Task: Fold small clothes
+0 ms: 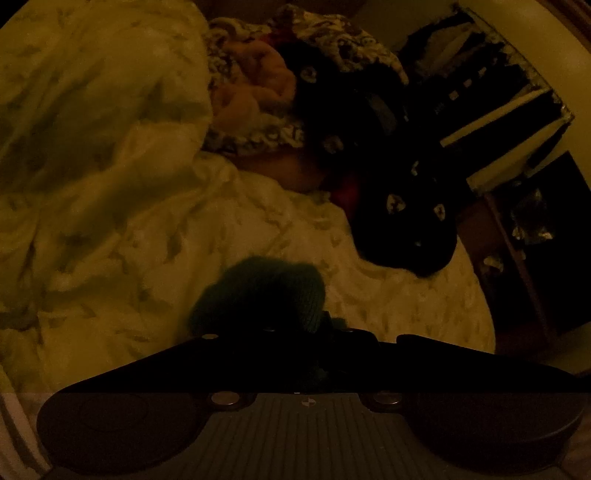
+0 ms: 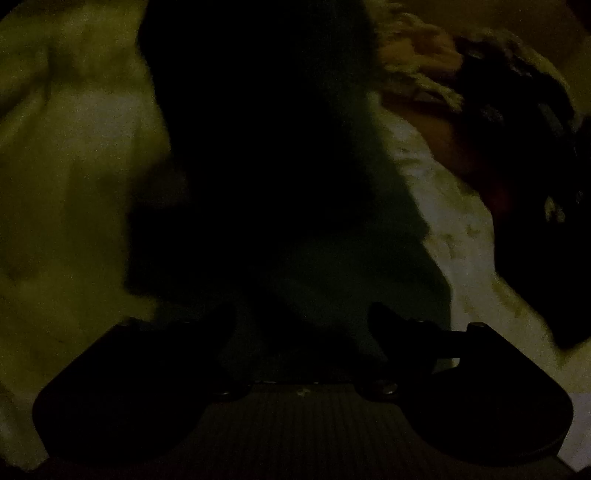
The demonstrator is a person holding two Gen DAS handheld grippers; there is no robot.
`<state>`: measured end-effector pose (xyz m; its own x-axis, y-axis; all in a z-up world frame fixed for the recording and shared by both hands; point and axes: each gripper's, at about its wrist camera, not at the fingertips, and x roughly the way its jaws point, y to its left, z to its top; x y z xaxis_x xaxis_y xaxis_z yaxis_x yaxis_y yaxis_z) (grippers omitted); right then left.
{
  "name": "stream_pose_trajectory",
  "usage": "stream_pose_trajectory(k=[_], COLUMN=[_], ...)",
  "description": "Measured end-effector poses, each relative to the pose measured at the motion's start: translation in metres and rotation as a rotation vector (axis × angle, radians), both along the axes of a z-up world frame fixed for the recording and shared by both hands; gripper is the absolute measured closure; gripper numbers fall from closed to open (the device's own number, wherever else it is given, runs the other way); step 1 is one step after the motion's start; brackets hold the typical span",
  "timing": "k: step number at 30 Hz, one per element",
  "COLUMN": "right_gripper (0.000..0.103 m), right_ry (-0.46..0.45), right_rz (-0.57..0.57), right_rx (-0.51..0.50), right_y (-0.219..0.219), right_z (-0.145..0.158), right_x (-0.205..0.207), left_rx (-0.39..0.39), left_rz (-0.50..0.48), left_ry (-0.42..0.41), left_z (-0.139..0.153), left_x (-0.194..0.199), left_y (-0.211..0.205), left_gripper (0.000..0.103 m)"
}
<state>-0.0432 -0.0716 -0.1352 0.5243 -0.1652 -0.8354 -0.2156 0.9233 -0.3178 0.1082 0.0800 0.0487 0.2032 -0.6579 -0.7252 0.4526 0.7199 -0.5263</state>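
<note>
The scene is very dim. In the left wrist view a small dark green knitted garment lies bunched on a pale quilted bedspread. My left gripper is shut, and the green knit is pinched between its fingers. In the right wrist view the same dark green garment fills the middle of the frame as a dark mass. My right gripper has its fingers spread apart over the cloth, open.
A pile of clothes lies at the far side: a patterned fabric, an orange-pink item and a black garment with white prints. Dark shelving stands to the right past the bed edge.
</note>
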Motion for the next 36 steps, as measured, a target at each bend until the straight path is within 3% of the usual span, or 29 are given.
stream_pose_trajectory(k=[3,4,5,7,11,13,17,20,22,24,25,26,28,31,34,36], right_gripper=[0.033,0.061,0.079,0.083,0.085,0.09,0.101,0.101,0.101,0.09,0.069,0.052,0.044,0.04,0.037,0.037], right_ry=[0.016,-0.003,-0.005,-0.041,-0.106,-0.114,-0.067,-0.023,-0.037,-0.033,-0.028,-0.031,-0.026,0.05,0.087,0.082], right_rz=[0.022,-0.001,-0.038,-0.169,-0.38,-0.506,-0.631,-0.669,-0.654,-0.583,-0.549,-0.532,-0.53,-0.594,-0.716,-0.785], right_rx=[-0.07,-0.064,-0.04,0.104,0.29,0.431,0.449,0.433,0.434,0.442,0.467,0.503,0.669,0.94,1.046,1.061], right_y=[0.004,0.0,-0.004,-0.024,-0.063,-0.086,-0.103,-0.111,-0.107,-0.096,-0.09,-0.084,-0.075,-0.067,-0.062,-0.064], right_z=[-0.016,-0.012,-0.007,0.016,0.054,0.067,0.061,0.049,0.052,0.056,0.057,0.06,0.062,0.043,0.017,0.001], right_x=[0.015,0.018,0.021,0.02,-0.009,-0.036,-0.075,-0.087,-0.09,-0.084,-0.079,-0.078,-0.076,-0.067,-0.054,-0.043], left_rx=[0.016,0.023,0.03,0.039,0.111,0.157,0.247,0.309,0.309,0.311,0.33,0.345,0.354,0.361,0.37,0.372], left_rz=[-0.008,-0.006,-0.002,0.011,0.06,0.062,0.064,0.087,0.107,0.111,0.109,0.106,0.088,0.054,0.033,0.037], left_ry=[0.001,0.004,0.01,0.019,0.055,0.09,0.162,0.192,0.229,0.242,0.233,0.223,0.21,0.205,0.2,0.209], left_z=[-0.006,-0.009,-0.013,-0.022,-0.058,-0.081,-0.13,-0.161,-0.174,-0.181,-0.184,-0.185,-0.186,-0.184,-0.187,-0.192], left_x=[0.006,0.008,0.01,0.015,0.025,0.029,0.031,0.035,0.04,0.043,0.045,0.046,0.048,0.047,0.041,0.039], left_y=[0.001,0.002,0.004,0.009,0.022,0.026,0.032,0.034,0.037,0.038,0.038,0.037,0.038,0.04,0.045,0.047], left_gripper=[0.022,0.022,0.022,0.017,0.0,0.0,0.0,0.0,0.0,0.0,0.0,0.0,0.0,0.0,0.0,0.0])
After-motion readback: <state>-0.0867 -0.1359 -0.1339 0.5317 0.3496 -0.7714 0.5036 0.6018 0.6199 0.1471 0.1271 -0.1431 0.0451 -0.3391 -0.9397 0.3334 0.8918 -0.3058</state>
